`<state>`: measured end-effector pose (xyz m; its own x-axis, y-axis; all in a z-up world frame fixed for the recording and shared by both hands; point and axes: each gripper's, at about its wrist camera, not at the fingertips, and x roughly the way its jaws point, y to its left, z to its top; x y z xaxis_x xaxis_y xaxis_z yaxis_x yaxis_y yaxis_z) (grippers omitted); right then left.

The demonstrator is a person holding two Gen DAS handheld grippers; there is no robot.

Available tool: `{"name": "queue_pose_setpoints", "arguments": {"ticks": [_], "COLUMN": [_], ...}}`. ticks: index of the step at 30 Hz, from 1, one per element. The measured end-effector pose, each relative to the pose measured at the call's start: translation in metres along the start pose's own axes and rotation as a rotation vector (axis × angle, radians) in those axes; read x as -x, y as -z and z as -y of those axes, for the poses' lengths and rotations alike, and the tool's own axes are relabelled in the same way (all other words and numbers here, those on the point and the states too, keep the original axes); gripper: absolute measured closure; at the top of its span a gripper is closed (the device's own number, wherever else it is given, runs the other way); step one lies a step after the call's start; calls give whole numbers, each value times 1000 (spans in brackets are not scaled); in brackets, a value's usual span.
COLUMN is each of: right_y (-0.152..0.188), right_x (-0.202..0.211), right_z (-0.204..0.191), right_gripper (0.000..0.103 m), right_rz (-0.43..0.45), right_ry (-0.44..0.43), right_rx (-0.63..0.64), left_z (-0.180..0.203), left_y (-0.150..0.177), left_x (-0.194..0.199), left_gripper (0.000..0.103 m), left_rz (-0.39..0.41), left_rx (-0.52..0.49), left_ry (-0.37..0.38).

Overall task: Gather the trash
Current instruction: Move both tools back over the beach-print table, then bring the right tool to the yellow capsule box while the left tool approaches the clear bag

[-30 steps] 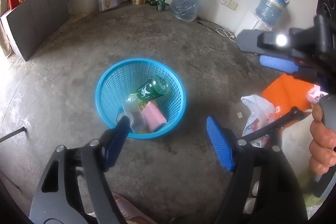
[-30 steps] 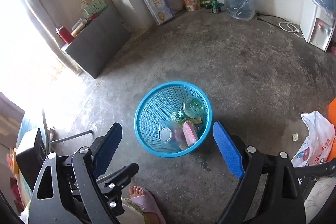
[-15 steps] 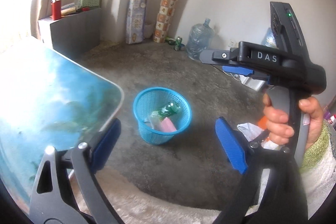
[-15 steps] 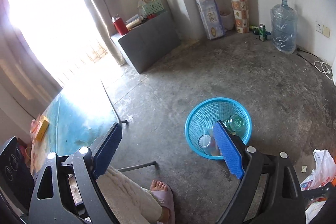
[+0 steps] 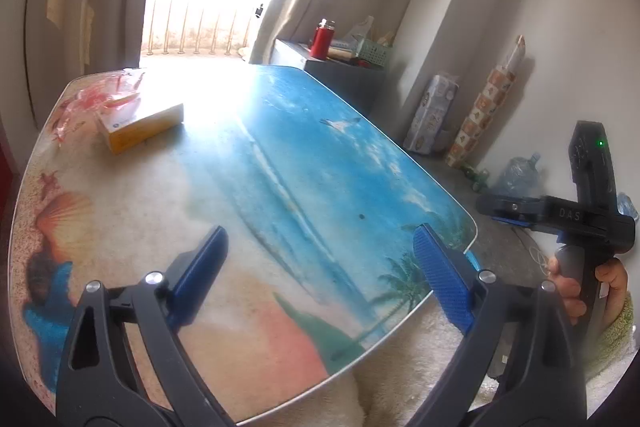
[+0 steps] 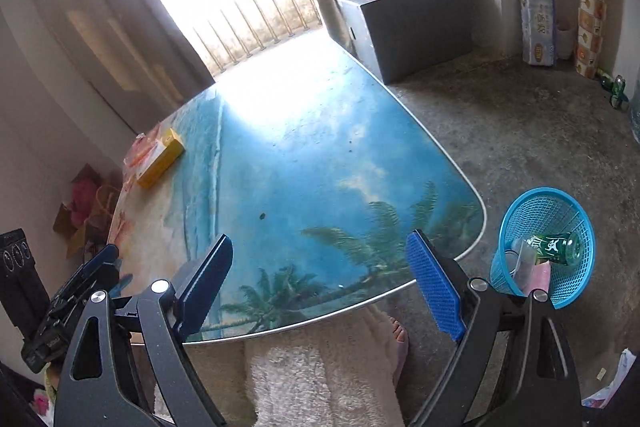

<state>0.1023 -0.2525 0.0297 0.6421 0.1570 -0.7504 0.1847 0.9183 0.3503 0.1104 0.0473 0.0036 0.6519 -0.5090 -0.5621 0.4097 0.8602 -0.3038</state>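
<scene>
I see the table [image 6: 304,163] with its beach print filling both views. Blue basket [image 6: 560,291] on the floor off its near right corner, holding a green bottle [image 6: 554,249]. Yellow box [image 5: 140,127] near far left edge. Left gripper [image 5: 320,275]: jaws just opened wide, nothing between. Right gripper [image 6: 320,283]: jaws apart, empty.

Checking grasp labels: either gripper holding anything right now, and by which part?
Nothing held. Left gripper and right gripper both stand open, empty, over the table.
</scene>
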Motion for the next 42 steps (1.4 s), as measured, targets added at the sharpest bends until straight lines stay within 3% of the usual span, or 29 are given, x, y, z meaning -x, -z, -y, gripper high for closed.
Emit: {"name": "queue_pose_setpoints", "arguments": {"ticks": [12, 15, 22, 25, 33, 36, 42], "right_y": [-76, -96, -140, -153, -147, -144, -134], "right_x": [-89, -123, -219, -253, -309, -307, -286], "right_z": [-125, -149, -189, -198, -215, -210, -183], "right_gripper": [17, 24, 44, 47, 52, 52, 52], "right_rz": [-159, -196, -287, -309, -427, -425, -451], "right_ry": [-258, -298, -344, -359, -436, -435, -412], "right_rx": [127, 139, 109, 88, 71, 79, 68], "left_z": [-113, -137, -170, -180, -187, -176, -137], "left_y": [-53, -67, -86, -88, -85, -84, -76], "left_x": [15, 4, -41, -60, -92, -92, -83], "left_gripper": [13, 13, 22, 22, 29, 29, 29], "left_rz": [166, 160, 62, 28, -31, -42, -79], "left_rx": [174, 204, 247, 257, 287, 254, 194], "left_ry": [-111, -117, -95, -100, -88, -104, -44]}}
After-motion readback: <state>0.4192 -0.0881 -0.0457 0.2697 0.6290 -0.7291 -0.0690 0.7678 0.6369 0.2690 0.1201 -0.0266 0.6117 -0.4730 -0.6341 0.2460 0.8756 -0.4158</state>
